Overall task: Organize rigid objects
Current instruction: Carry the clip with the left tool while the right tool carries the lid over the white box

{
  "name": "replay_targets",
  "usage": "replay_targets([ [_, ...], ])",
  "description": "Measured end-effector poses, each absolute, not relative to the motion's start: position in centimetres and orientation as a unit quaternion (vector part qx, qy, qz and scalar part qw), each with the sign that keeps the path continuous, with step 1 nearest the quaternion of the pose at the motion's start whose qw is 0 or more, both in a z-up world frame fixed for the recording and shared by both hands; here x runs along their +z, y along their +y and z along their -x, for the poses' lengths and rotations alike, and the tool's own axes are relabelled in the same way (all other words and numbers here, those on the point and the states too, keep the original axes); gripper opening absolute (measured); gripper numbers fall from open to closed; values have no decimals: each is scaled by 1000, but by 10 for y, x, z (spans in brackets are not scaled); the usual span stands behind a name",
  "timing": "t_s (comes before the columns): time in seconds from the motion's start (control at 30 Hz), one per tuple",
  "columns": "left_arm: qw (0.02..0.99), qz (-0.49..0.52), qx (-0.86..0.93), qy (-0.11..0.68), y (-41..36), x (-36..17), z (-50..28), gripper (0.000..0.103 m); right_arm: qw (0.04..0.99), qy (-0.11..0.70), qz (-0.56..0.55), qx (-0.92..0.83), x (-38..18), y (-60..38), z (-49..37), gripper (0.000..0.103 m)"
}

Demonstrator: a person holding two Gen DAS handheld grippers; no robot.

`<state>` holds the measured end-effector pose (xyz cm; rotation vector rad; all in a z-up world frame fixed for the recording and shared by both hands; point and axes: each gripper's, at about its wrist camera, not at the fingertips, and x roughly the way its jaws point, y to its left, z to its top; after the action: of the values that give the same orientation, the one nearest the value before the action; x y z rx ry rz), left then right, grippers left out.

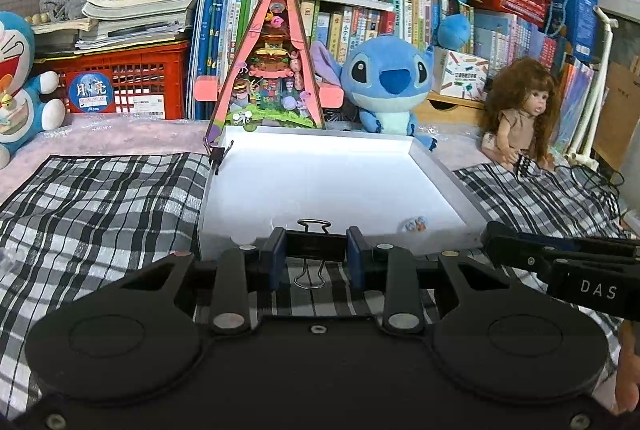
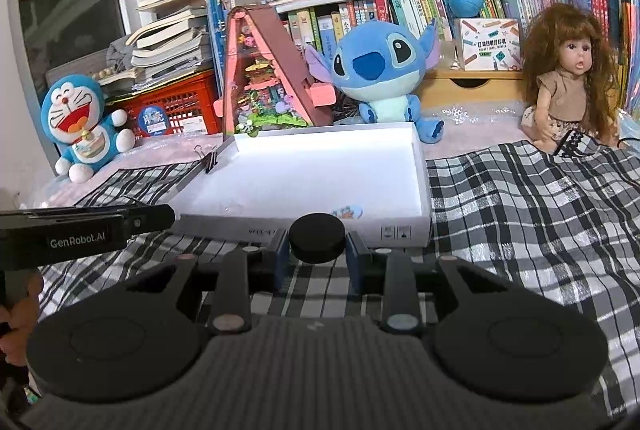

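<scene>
Both grippers hold small items just short of the near wall of a white tray.

The left gripper (image 1: 316,256) is clamped on a black binder clip (image 1: 315,245), its wire handles sticking up and down between the blue pads, right at the near edge of the white tray (image 1: 444,170). The right gripper (image 2: 318,250) is clamped on a black round disc (image 2: 317,237), held in front of the tray's near wall (image 2: 400,232). A small colourful sticker-like piece (image 1: 414,223) lies on the tray floor near the front right corner. A second binder clip (image 1: 217,153) grips the tray's far left corner. The tray sits on a black-and-white checked cloth (image 2: 520,206). Behind the tray are a blue plush toy (image 1: 386,78), a doll (image 2: 568,86) and a pink triangular toy house (image 1: 274,70).
</scene>
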<state>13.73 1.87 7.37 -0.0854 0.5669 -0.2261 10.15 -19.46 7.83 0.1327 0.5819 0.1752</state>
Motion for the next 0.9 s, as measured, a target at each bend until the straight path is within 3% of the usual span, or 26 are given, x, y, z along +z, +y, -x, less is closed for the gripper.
replay_targets([
  [0.9,926,82,-85,358,14,59,-266,30,916,379,-109,68,72,-202,-231,36],
])
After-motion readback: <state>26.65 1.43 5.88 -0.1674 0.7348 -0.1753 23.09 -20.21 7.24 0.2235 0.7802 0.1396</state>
